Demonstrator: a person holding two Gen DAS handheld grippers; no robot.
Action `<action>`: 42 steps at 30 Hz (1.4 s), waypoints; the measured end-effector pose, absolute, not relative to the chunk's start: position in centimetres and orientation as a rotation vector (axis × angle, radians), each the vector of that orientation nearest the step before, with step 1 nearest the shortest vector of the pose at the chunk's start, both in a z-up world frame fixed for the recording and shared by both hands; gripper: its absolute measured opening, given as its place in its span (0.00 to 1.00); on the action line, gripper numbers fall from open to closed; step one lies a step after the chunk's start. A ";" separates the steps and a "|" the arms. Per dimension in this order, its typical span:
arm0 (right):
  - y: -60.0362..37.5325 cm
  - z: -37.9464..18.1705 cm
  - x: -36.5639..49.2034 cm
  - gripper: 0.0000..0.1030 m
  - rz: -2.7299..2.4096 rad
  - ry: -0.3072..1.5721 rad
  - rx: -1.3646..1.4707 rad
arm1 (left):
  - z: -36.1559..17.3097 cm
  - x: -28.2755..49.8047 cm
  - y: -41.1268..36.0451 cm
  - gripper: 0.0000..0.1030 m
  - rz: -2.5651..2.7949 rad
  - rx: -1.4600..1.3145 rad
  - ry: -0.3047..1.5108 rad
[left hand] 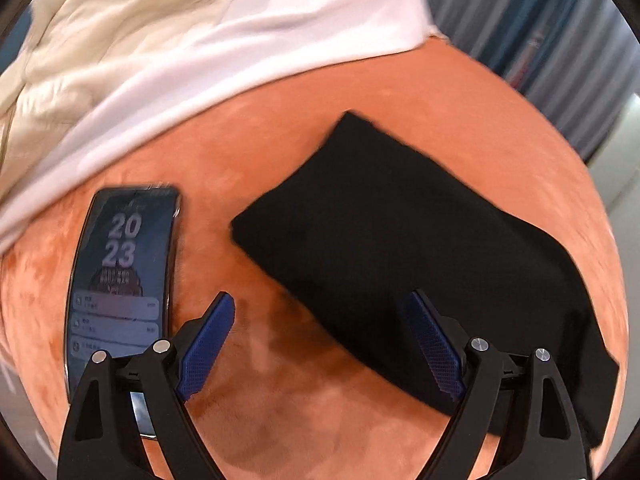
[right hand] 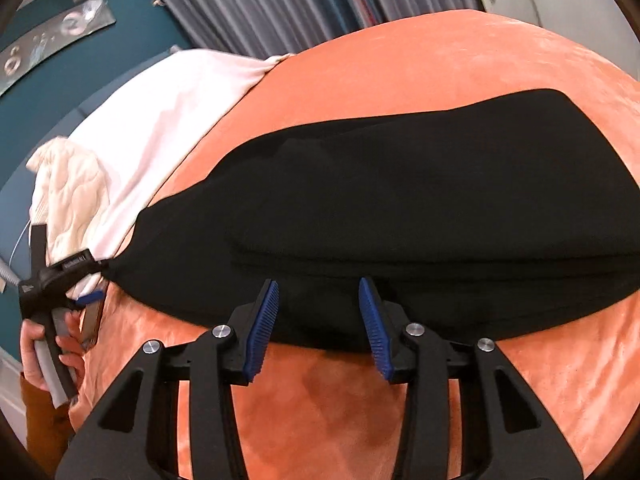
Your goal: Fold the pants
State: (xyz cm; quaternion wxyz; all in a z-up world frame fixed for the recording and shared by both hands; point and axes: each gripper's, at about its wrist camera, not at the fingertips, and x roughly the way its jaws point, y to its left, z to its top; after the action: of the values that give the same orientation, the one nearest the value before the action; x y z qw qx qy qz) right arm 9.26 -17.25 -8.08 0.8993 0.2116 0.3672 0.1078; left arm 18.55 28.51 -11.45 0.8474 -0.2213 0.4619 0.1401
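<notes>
The black pants [left hand: 380, 232] lie folded into a long, thick bundle on the orange blanket [left hand: 280, 140]. My left gripper [left hand: 320, 304] stands wide open over the bundle's near left corner. Its right finger hangs over the fabric and its left finger over bare blanket. In the right wrist view the pants [right hand: 400, 200] stretch across the middle. My right gripper [right hand: 318, 286] is partly open above their near edge, with nothing pinched between the pads. The left gripper [right hand: 98, 280] shows there at the pants' left end, held by a hand [right hand: 36, 348].
A lit phone [left hand: 120, 280] lies on the blanket just left of my left gripper. A white cloth [left hand: 240, 40] and a cream quilted piece [left hand: 100, 20] lie along the blanket's far left side. Grey curtains [right hand: 260, 0] hang behind the bed.
</notes>
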 end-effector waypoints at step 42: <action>-20.2 -8.5 7.2 0.67 0.266 0.633 0.606 | 2.9 17.4 -2.9 0.16 -0.204 0.026 0.694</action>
State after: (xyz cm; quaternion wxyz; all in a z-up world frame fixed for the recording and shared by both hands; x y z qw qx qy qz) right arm 7.22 -20.23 -8.54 0.8969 0.2927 0.3057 0.1284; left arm 17.39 -2.86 2.92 0.9352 0.0127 0.3397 -0.0998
